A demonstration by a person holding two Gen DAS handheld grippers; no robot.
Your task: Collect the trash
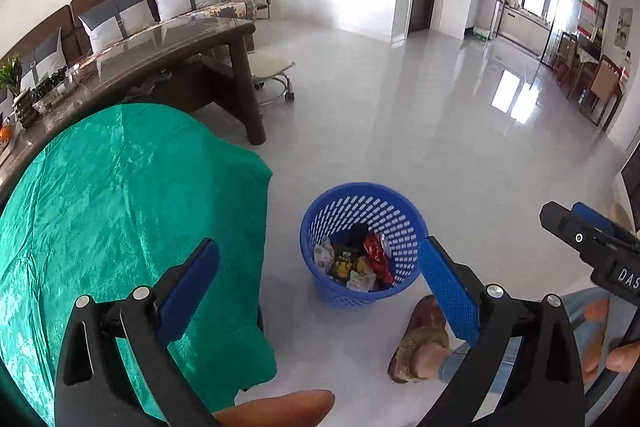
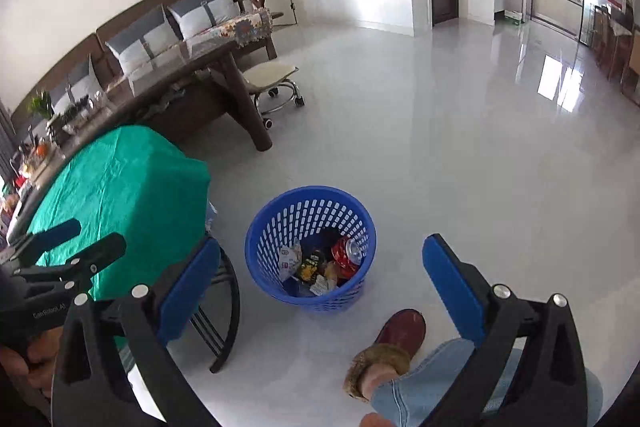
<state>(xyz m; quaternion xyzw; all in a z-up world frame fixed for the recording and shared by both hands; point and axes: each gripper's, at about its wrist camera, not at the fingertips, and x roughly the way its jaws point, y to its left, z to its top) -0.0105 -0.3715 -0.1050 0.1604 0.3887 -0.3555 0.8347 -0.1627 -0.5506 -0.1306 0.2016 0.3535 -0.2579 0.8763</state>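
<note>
We take the round blue perforated plastic wastebasket (image 1: 362,247) on the glossy grey tiled floor (image 1: 400,115) as our landmark. Inside the wastebasket lies the collected trash: a crushed red drink can (image 1: 378,247) with its silver top showing, a yellow-and-black snack wrapper (image 1: 343,263), and pale crumpled wrappers (image 1: 362,281). We hold the left gripper (image 1: 318,279) above and just short of the wastebasket, jaws spread wide, with nothing between the blue textured pads. We hold the right gripper (image 2: 320,275) likewise, jaws at full spread and empty, framing the wastebasket from above. We judge the can light, thin-walled and already dented, so it yields under a firm pinch; we would take it across its crumpled body. We judge the wrappers almost weightless, limp and slick; we would pinch them at a folded edge or bunched corner. The wastebasket itself looks light and moderately stiff; its rim is the natural place to grip. To the left of the wastebasket stands a surface draped in shiny green cloth (image 1: 132,211), on dark curved legs; behind that runs a dark wooden table (image 1: 168,55), and no loose trash shows on the floor. Near the wastebasket is a foot in a maroon slipper (image 2: 400,333). Print on the trash is too small to read. The gripper bodies carry partial lettering: "DAS" in the left view, and what looks like "GenRobot.AI" in the right.
</note>
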